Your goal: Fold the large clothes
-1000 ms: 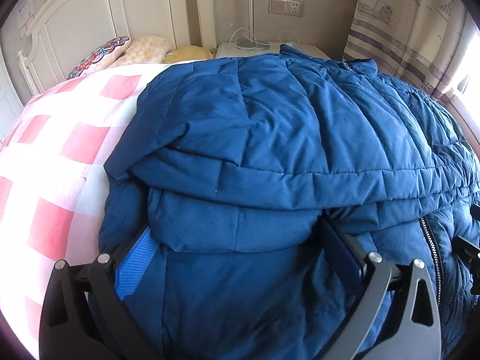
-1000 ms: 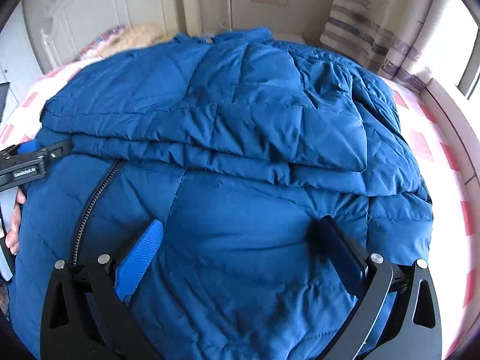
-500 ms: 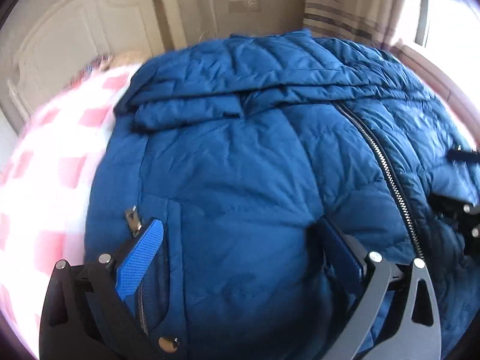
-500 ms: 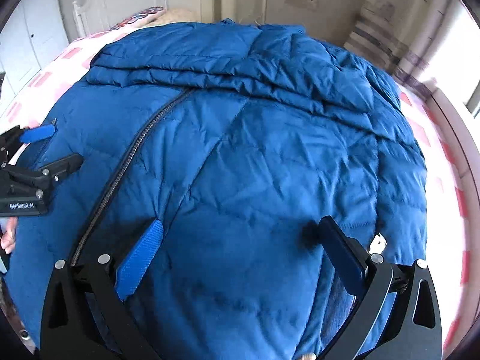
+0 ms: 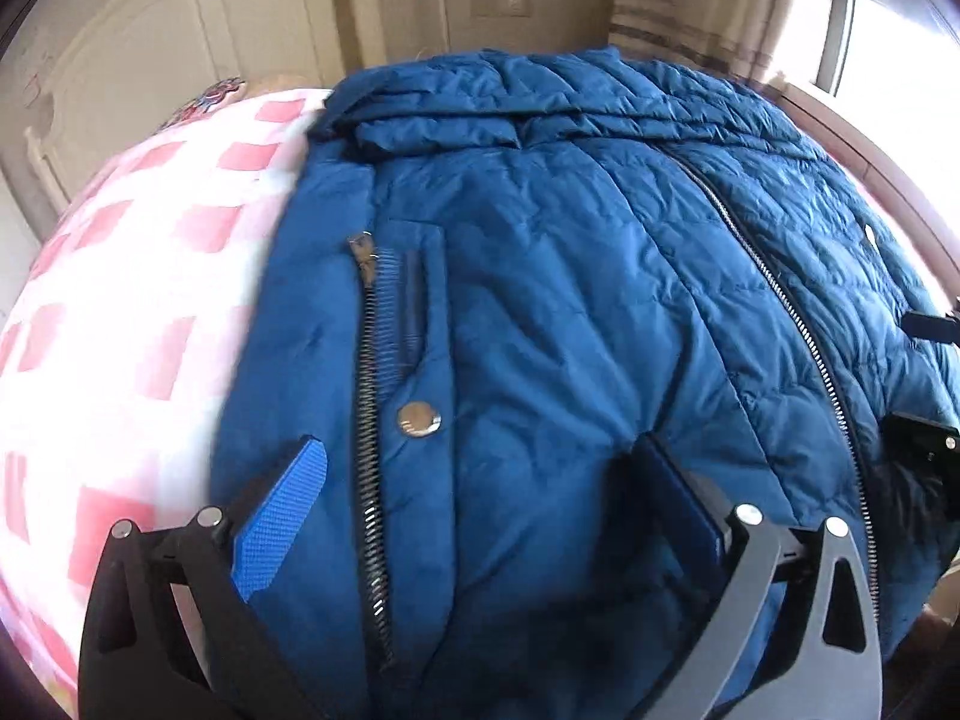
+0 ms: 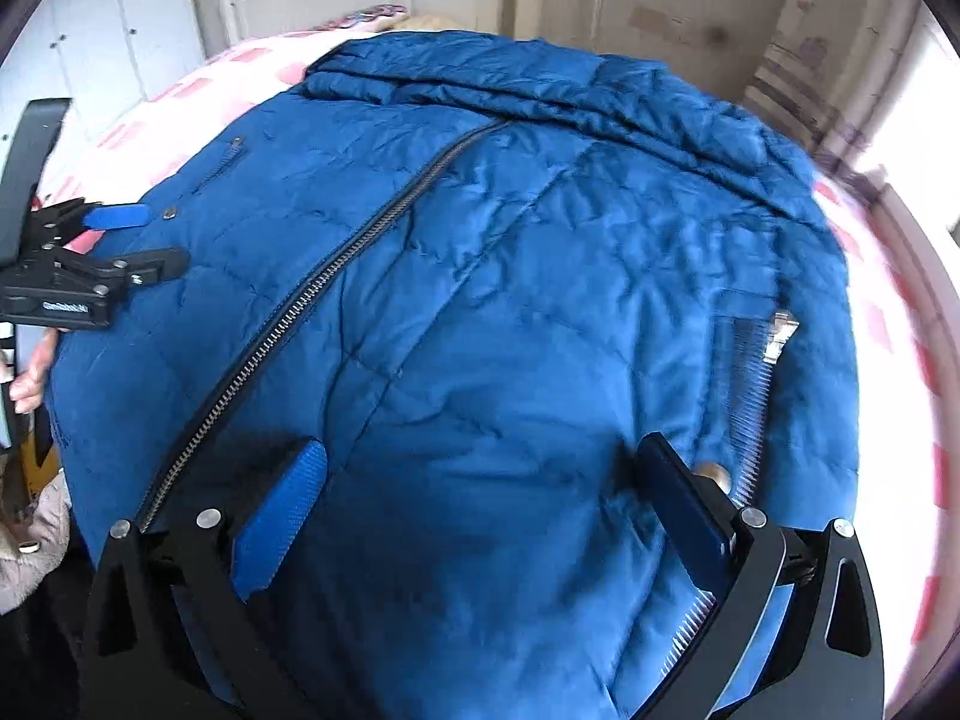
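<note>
A large blue quilted jacket (image 5: 570, 300) lies front up on the bed, its sleeves folded across the far part (image 5: 540, 102). It also fills the right wrist view (image 6: 510, 312), with the centre zipper (image 6: 336, 264) running diagonally. My left gripper (image 5: 480, 504) is open, low over the jacket's near left part beside the pocket zipper (image 5: 372, 372) and snap button (image 5: 419, 420). My right gripper (image 6: 480, 498) is open over the near right part by the other pocket zipper (image 6: 756, 396). The left gripper also shows in the right wrist view (image 6: 138, 240), open.
The bed has a pink and white checked cover (image 5: 120, 300). A white headboard (image 5: 150, 72) and pillows (image 5: 210, 102) are at the far end. A curtain (image 5: 690, 6) and bright window (image 5: 900, 48) are to the right. The right gripper's edge shows at the right in the left wrist view (image 5: 924, 384).
Both grippers have drawn back toward the near hem of the jacket, staying open. The folded sleeves now lie far off, and the pocket zippers have come into view.
</note>
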Tool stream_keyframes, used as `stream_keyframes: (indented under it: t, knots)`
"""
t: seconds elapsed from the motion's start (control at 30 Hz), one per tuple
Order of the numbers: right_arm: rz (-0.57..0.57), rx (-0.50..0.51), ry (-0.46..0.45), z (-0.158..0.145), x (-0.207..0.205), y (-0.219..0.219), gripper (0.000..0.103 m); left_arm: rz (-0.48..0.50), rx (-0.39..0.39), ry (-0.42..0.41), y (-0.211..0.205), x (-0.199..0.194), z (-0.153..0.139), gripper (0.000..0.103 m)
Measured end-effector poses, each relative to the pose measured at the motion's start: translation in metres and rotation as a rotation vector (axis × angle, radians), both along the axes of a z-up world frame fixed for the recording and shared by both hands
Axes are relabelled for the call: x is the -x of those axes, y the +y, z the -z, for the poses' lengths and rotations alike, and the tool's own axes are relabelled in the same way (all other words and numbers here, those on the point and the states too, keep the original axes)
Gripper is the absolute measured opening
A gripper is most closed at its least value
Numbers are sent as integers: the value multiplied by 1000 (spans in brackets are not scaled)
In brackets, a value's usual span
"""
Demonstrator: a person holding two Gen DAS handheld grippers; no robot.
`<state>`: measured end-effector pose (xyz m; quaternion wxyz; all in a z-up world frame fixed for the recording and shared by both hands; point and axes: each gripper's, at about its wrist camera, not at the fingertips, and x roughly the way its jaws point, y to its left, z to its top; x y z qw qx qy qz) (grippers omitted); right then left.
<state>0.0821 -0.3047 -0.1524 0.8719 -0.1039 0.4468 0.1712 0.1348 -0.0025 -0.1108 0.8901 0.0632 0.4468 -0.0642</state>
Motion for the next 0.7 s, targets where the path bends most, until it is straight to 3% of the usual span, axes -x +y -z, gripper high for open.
stream_keyframes:
  t: [0.17, 0.27, 0.37, 0.47, 0.6, 0.7]
  knots:
    - [-76, -34, -62, -17, 37, -6, 99, 90, 30, -90, -5, 42, -20, 101]
    - [-89, -17, 8, 11, 40, -8, 99, 116, -83, -27, -20, 48, 8, 101]
    - [-79, -55, -71, 20, 49, -11, 99, 86, 11, -46, -8, 48, 19, 101]
    - [-57, -44, -48, 14, 51, -12, 99, 80, -2, -25, -8, 51, 14, 101]
    - [-56, -59, -160, -5, 77, -25, 99, 100, 36, -84, 2, 71, 1, 101]
    - [-34, -64, -128, 19, 81, -42, 99, 90, 14, -71, 8, 74, 18, 101]
